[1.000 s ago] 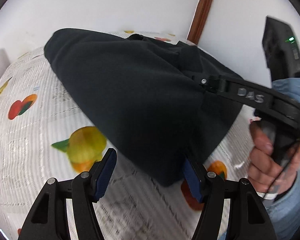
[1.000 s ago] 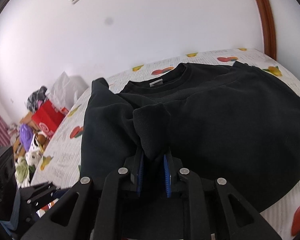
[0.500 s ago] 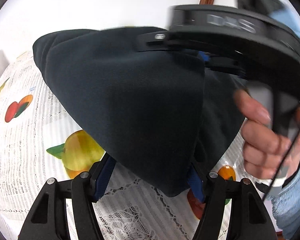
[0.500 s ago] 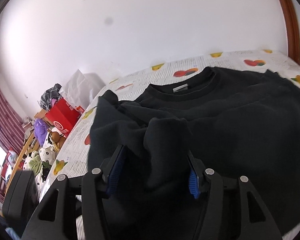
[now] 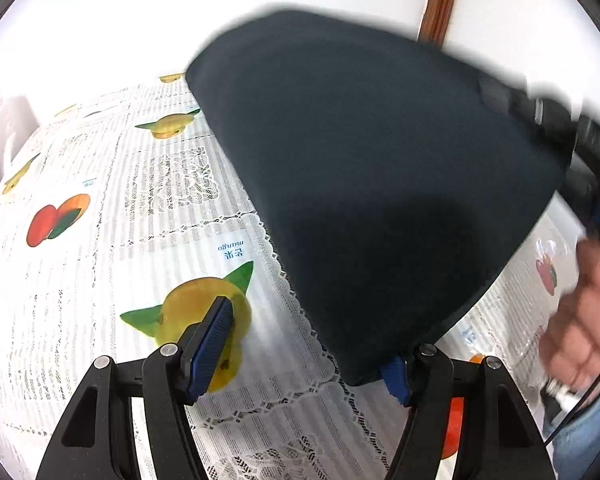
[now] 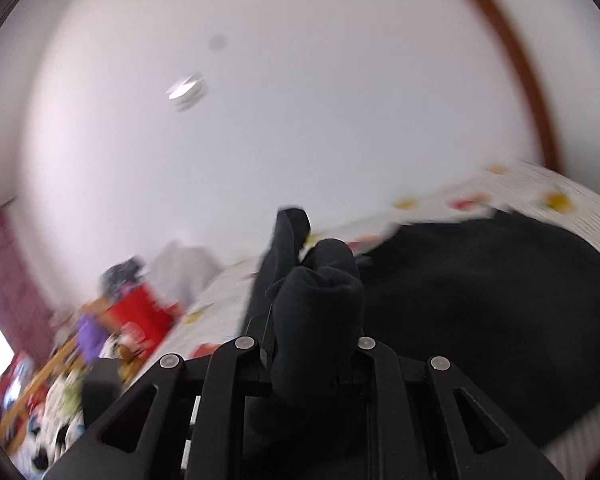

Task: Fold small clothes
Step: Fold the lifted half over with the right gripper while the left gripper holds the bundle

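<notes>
A black sweatshirt [image 5: 380,184] lies on a table under a white lace cloth with fruit prints [image 5: 100,240]. In the left wrist view my left gripper [image 5: 304,354] is open at the sweatshirt's near corner; its right finger touches the cloth edge, its left finger [image 5: 208,344] lies over a printed mango. In the right wrist view my right gripper [image 6: 308,360] has a bunched black sleeve [image 6: 320,304] between its fingers and lifts it; the view is blurred. The right gripper and the hand [image 5: 580,320] show at the right edge of the left wrist view.
A white wall and a brown wooden door frame [image 5: 440,0] stand behind the table. A red box [image 6: 140,312], toys and clutter lie on the floor at the left in the right wrist view. A white bag [image 6: 184,268] sits by the wall.
My right gripper opened half a second ago and has closed in on the bunched sleeve and risen fast. The sweatshirt's body has lifted and shifted right in the left wrist view.
</notes>
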Available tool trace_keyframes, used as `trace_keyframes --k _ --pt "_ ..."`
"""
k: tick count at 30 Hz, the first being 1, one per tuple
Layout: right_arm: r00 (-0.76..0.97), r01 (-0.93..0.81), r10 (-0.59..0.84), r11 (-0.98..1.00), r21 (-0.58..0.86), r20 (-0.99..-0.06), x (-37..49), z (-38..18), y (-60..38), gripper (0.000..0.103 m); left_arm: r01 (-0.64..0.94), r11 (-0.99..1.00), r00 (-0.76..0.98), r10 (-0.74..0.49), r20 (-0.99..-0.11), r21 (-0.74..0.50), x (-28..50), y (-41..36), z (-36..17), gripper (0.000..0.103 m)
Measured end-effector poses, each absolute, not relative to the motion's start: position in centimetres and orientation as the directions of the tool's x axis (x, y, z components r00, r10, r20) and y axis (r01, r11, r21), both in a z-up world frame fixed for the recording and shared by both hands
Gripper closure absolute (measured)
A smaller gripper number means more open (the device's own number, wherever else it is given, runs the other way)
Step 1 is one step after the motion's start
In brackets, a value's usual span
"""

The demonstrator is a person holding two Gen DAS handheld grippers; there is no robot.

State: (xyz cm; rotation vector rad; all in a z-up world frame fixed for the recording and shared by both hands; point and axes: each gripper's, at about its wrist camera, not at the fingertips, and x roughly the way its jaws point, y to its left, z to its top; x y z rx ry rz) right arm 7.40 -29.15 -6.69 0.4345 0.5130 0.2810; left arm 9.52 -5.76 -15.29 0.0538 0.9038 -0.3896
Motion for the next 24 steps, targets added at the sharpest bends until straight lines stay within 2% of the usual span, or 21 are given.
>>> trace_keyframes --k 2,6,7,9,11,13,14,15,19,24 --pt "0.787 -0.035 0.313 0.883 0.468 -0.531 7.7 -9.2 -29.9 0.086 0.357 0.93 0.562 -0.293 -0.774 -0.093 9.4 -5.8 -15.2 0.036" --pt "0.741 0.018 0.315 0.873 0.488 -0.592 8.1 -11.0 -30.4 0.083 0.359 0.932 0.58 -0.271 -0.768 -0.058 8.6 -6.4 -15.0 0.036" --pt "0.725 0.041 0.291 0.887 0.46 -0.624 8.7 -11.1 -30.2 0.079 0.365 0.929 0.581 -0.281 -0.764 -0.064 8.7 -6.4 -14.7 0.037" --pt "0.678 0.052 0.262 0.915 0.4 -0.687 9.6 -11.6 -29.5 0.078 0.382 0.922 0.582 -0.295 -0.758 -0.065 8.3 -6.9 -14.4 0.039" --pt "0.678 0.048 0.236 0.931 0.363 -0.696 10.0 -11.4 -29.0 0.078 0.38 0.924 0.598 -0.273 -0.753 -0.034 8.1 -7.6 -14.3 0.04" --pt "0.679 0.034 0.212 0.947 0.318 -0.703 10.3 -11.4 -28.4 0.079 0.384 0.923 0.605 -0.271 -0.748 -0.023 8.1 -8.2 -14.1 0.05" --pt "0.681 0.026 0.207 0.951 0.307 -0.702 10.4 -11.4 -28.3 0.08 0.389 0.92 0.595 -0.287 -0.751 -0.044 8.0 -8.5 -14.1 0.066" --pt "0.681 0.017 0.212 0.952 0.305 -0.701 10.6 -11.5 -28.3 0.081 0.389 0.919 0.585 -0.302 -0.753 -0.066 8.2 -8.4 -13.8 0.073" --pt "0.67 -0.016 0.208 0.964 0.266 -0.712 11.7 -11.3 -27.2 0.084 0.357 0.934 0.618 -0.262 -0.741 -0.032 8.3 -8.0 -13.8 0.079" --pt "0.644 -0.051 0.23 0.964 0.26 -0.73 13.3 -11.1 -24.6 0.085 0.302 0.95 0.619 -0.257 -0.742 -0.077 7.8 -4.3 -13.4 0.082"
